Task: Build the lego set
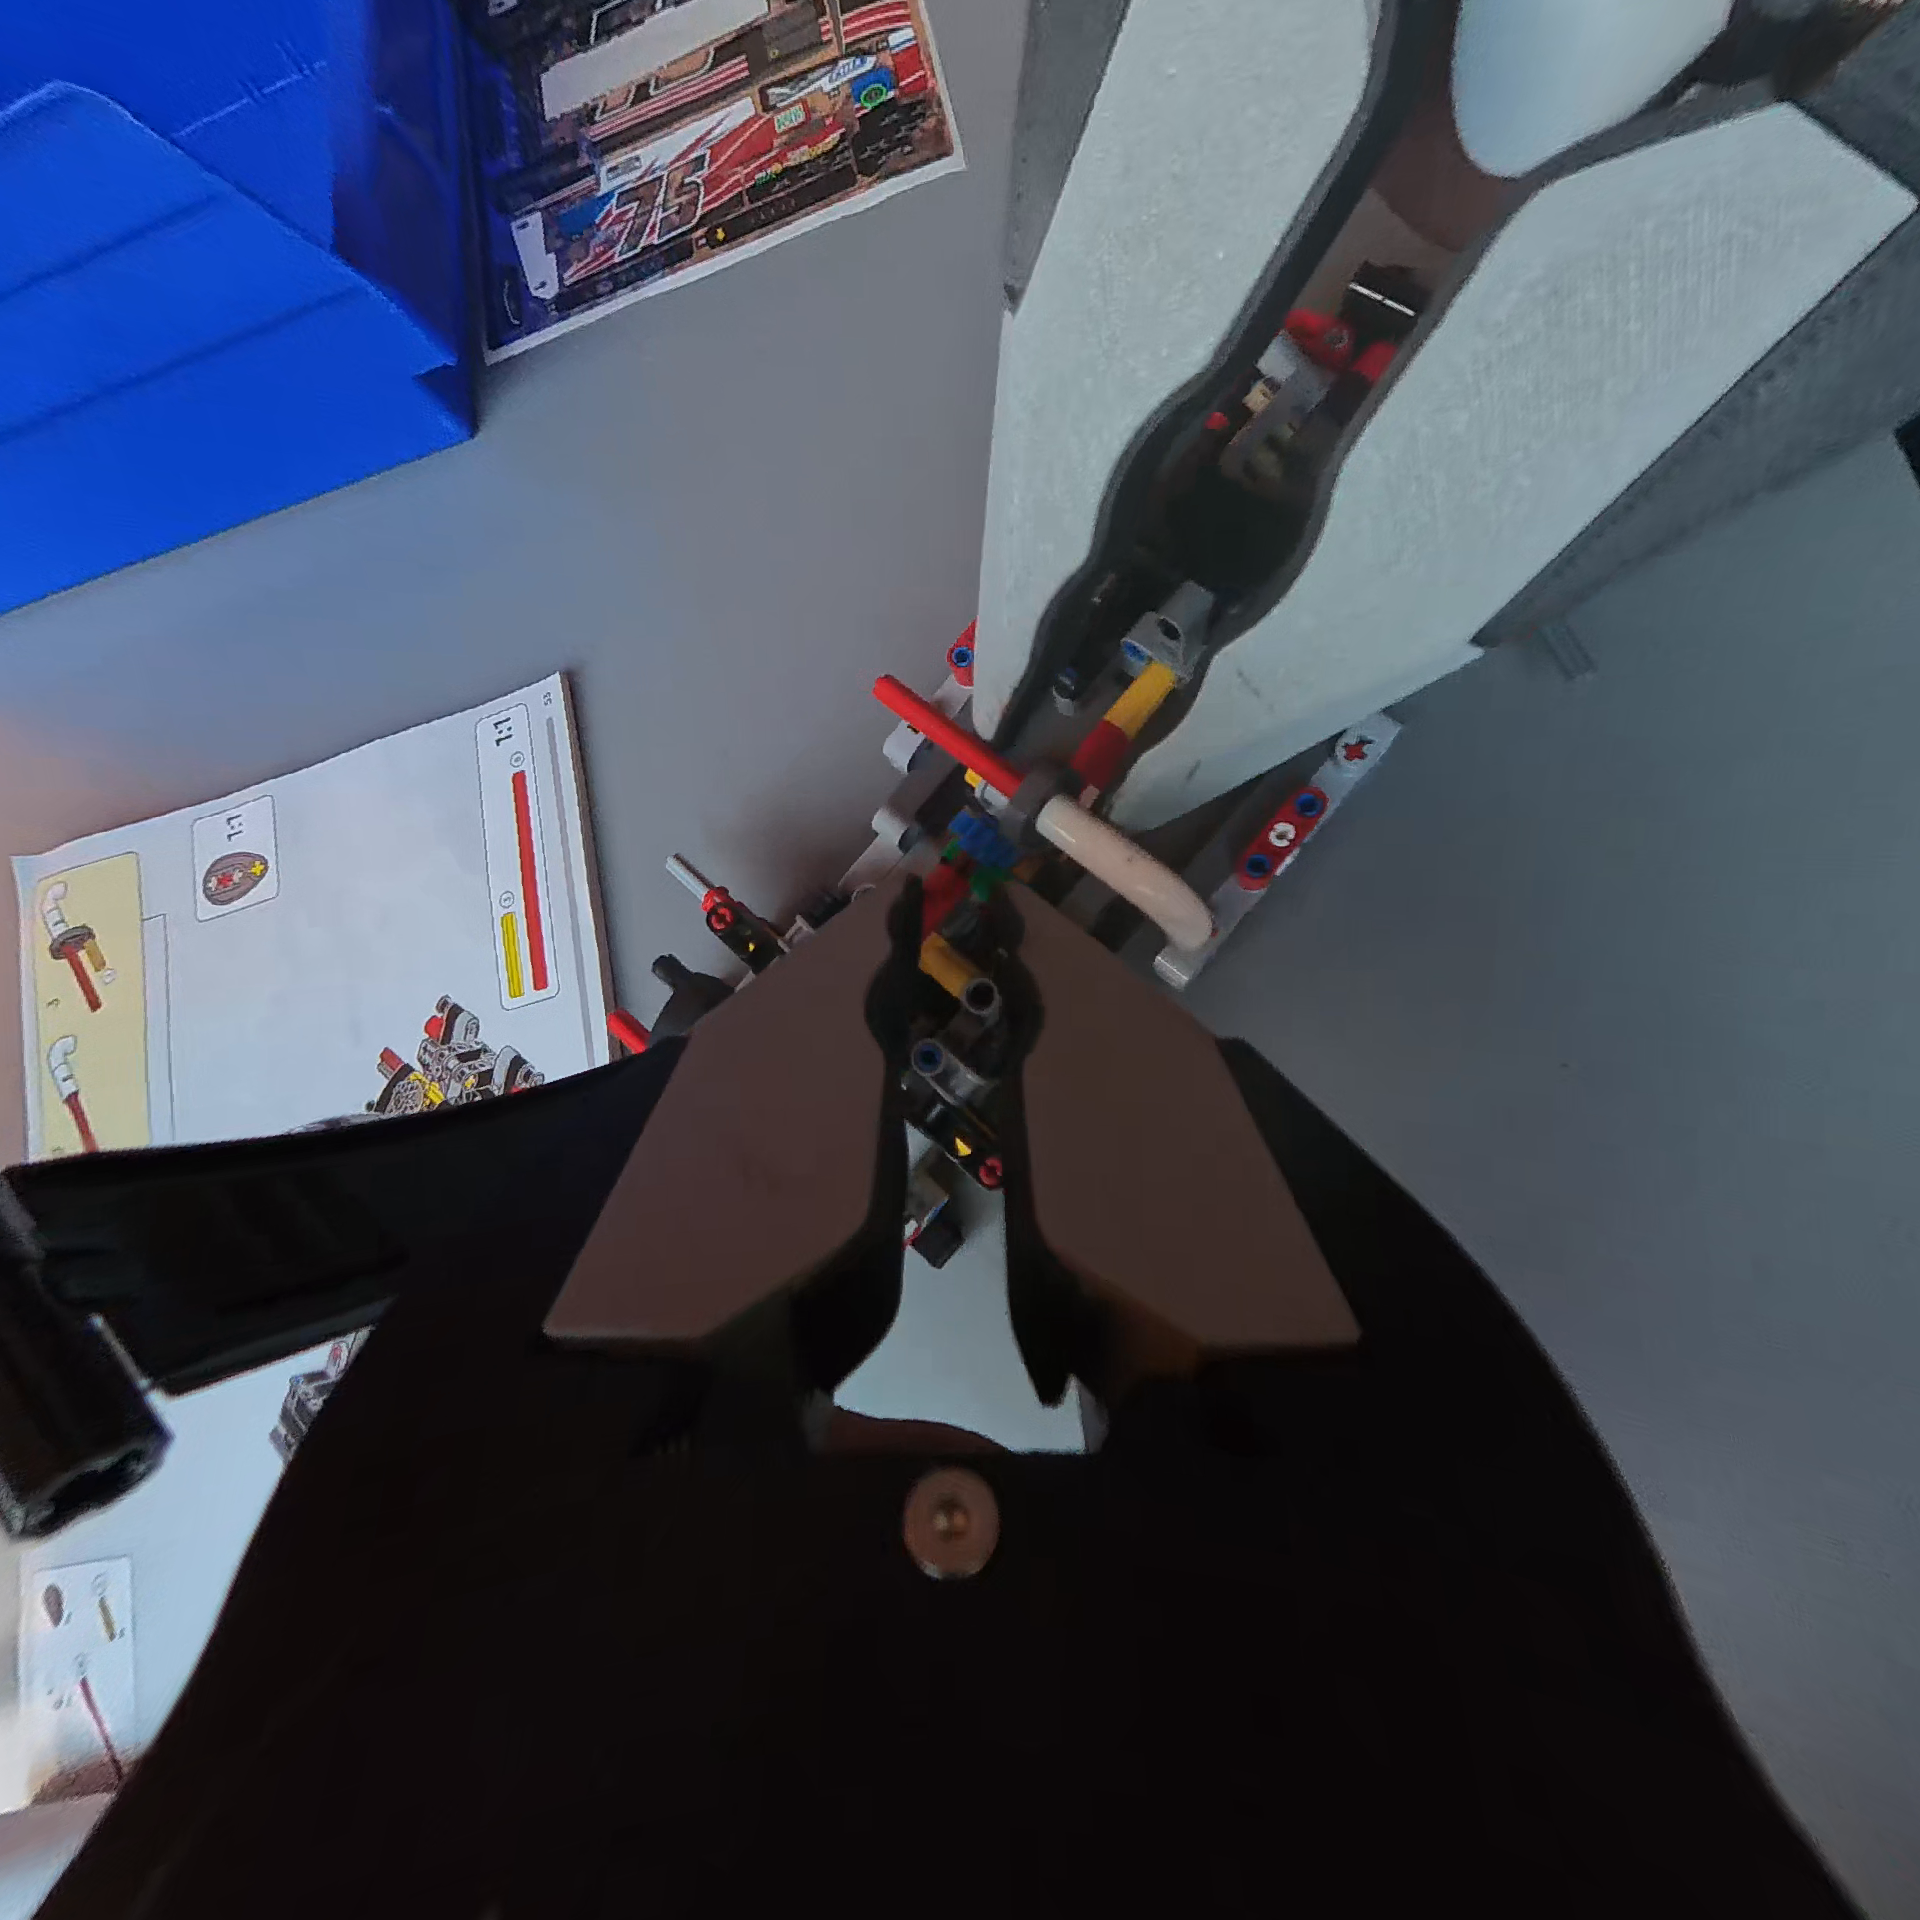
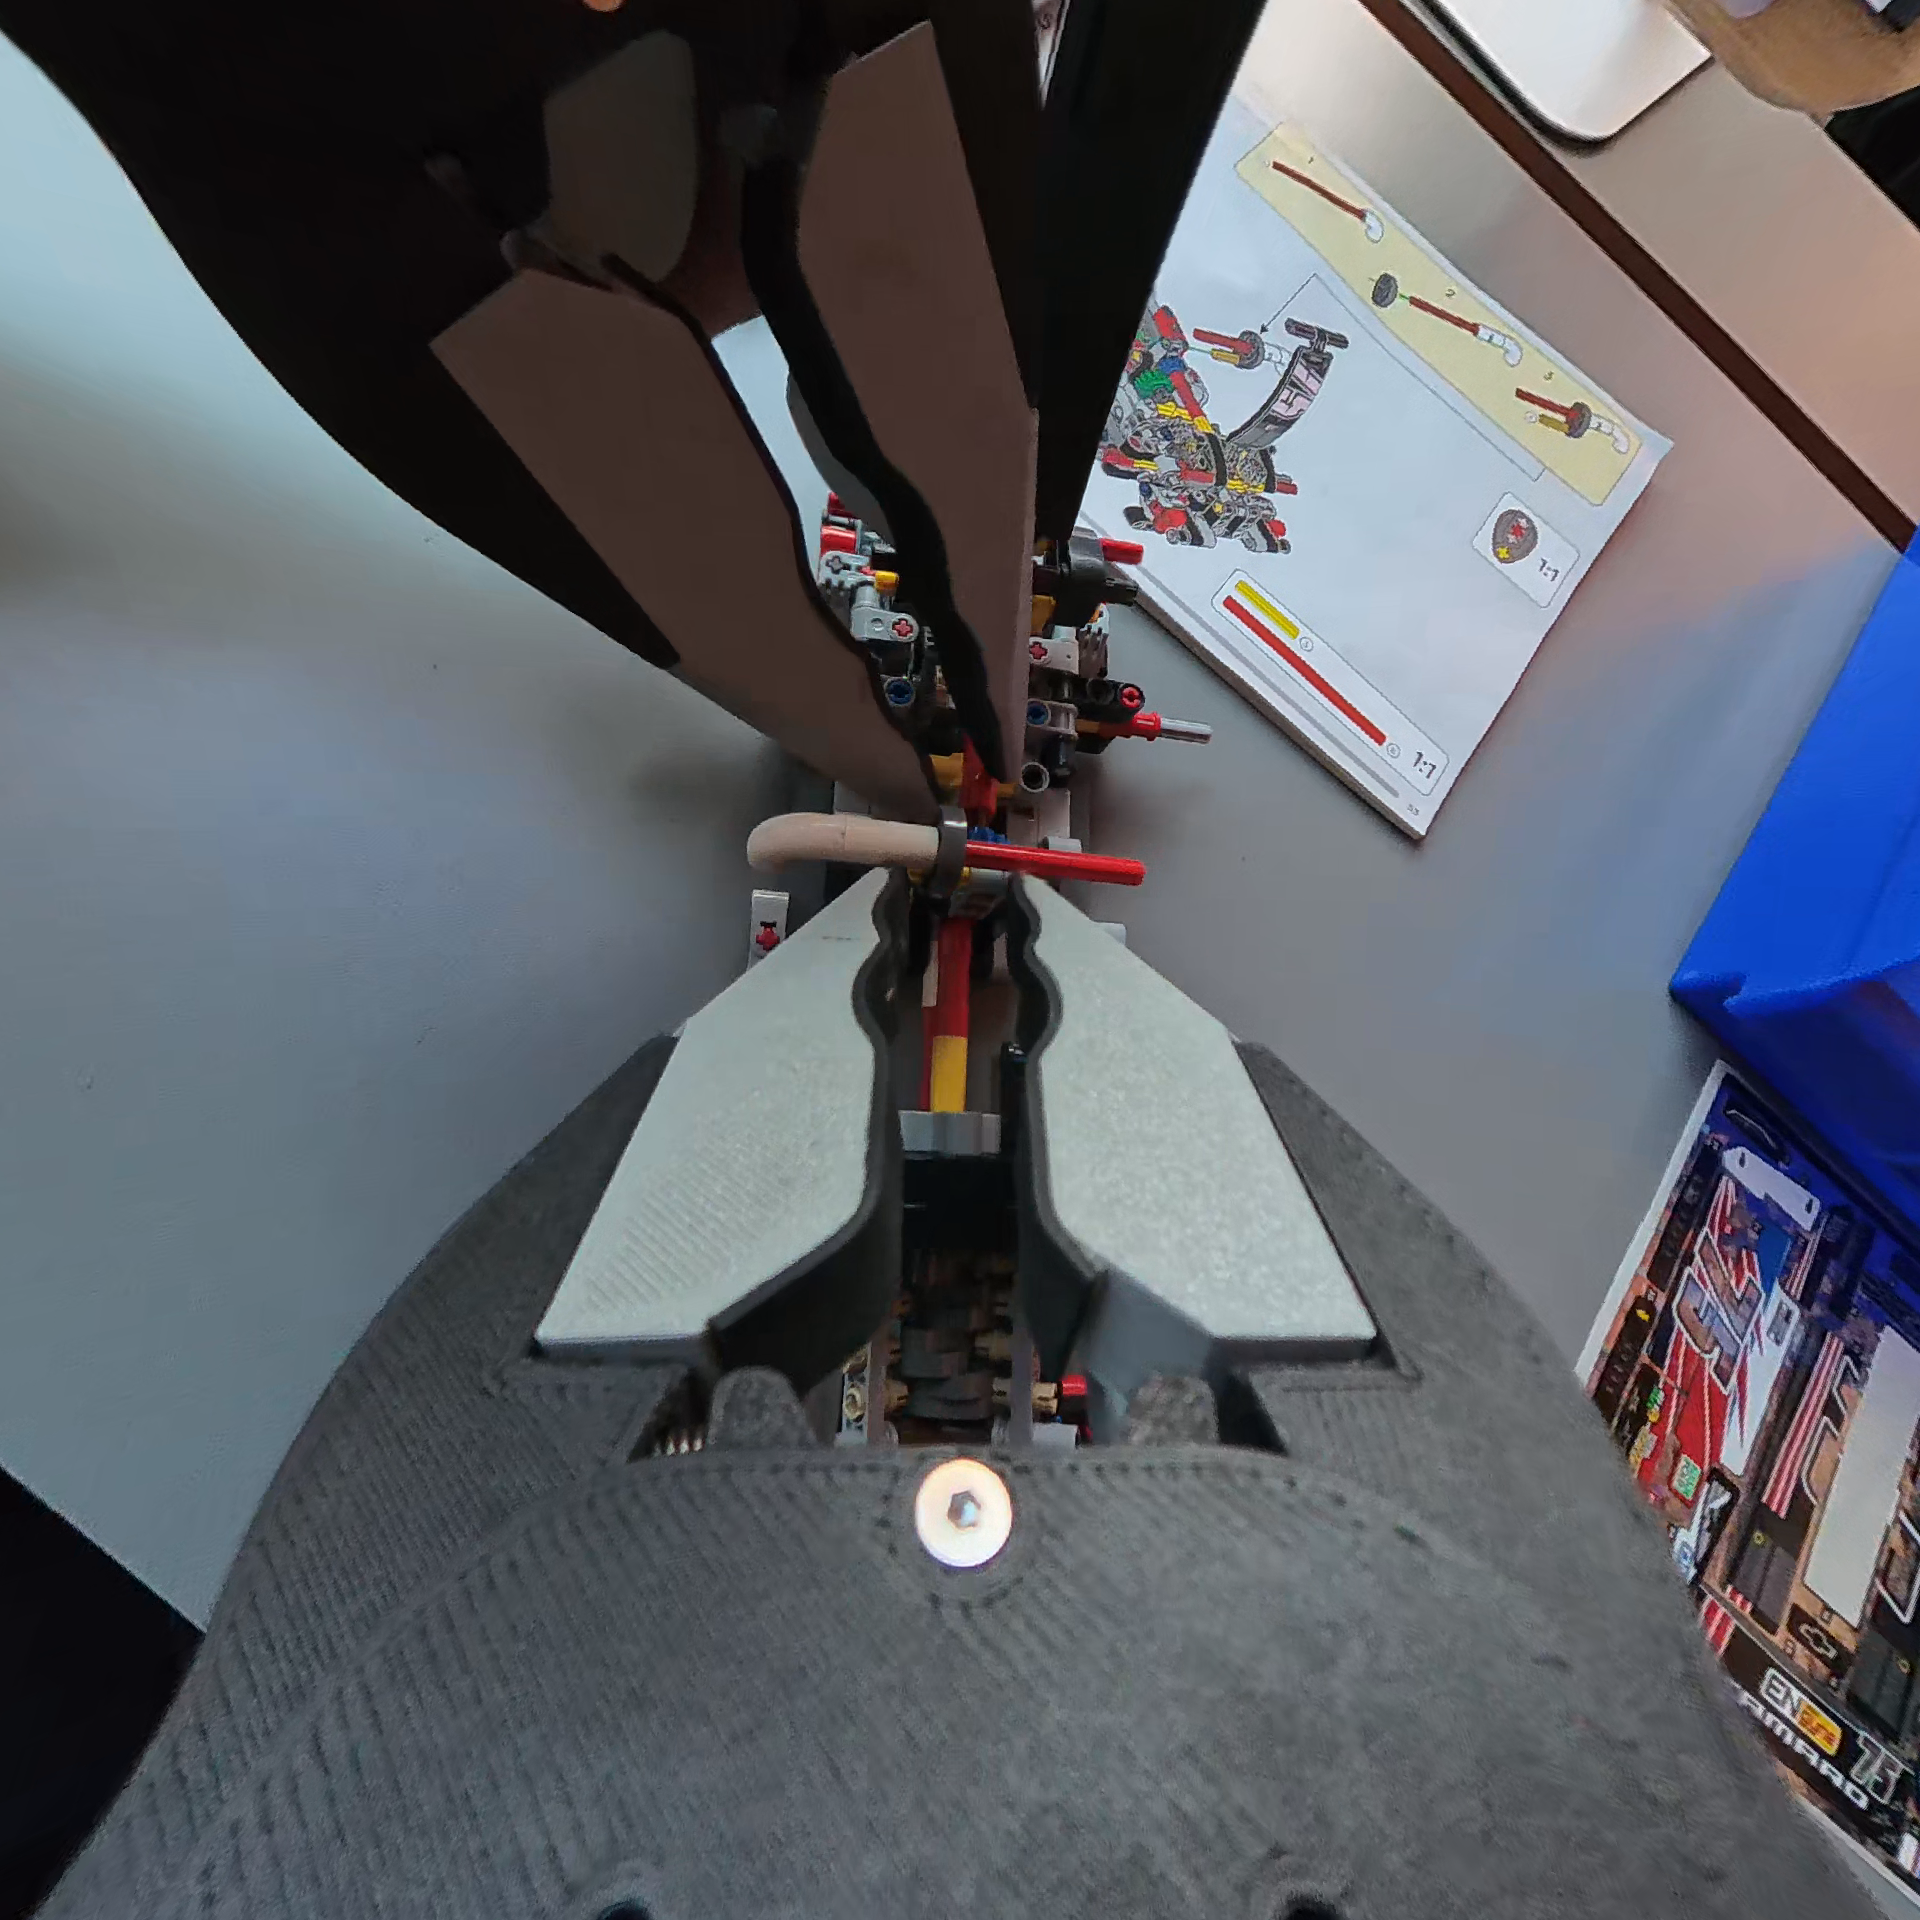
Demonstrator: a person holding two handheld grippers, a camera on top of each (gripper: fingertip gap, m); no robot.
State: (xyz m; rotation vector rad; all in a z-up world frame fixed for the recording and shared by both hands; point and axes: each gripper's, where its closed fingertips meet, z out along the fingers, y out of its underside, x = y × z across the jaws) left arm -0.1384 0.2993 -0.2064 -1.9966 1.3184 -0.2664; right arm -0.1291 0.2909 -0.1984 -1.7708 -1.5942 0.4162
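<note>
The left gripper [image 1: 961,904] and the right gripper [image 2: 956,894] are meeting tip to tip over a brick model [image 1: 914,748] that is sitting on the desk [image 1: 1558,1039]. The left one is reaching in from one end of the model, its brown fingers nearly together and apparently nipping red and yellow parts near the model's middle. The right one is coming from the opposite end, its grey fingers straddling the model's long red-and-yellow shaft [image 2: 948,1029] and seemingly pressing on the grey blocks beside it. Just between the two sets of tips, a red rod [image 1: 935,732] with a tan bent tube [image 1: 1122,868] is lying crosswise on top of the model. With so little room there, both holds are probably needing to be steady and level, with no twisting, since that crosspiece is looking easy to knock. A booklet [image 1: 312,935] is lying open beside the model, and a blue bin [image 1: 208,260] is standing beyond it.
</note>
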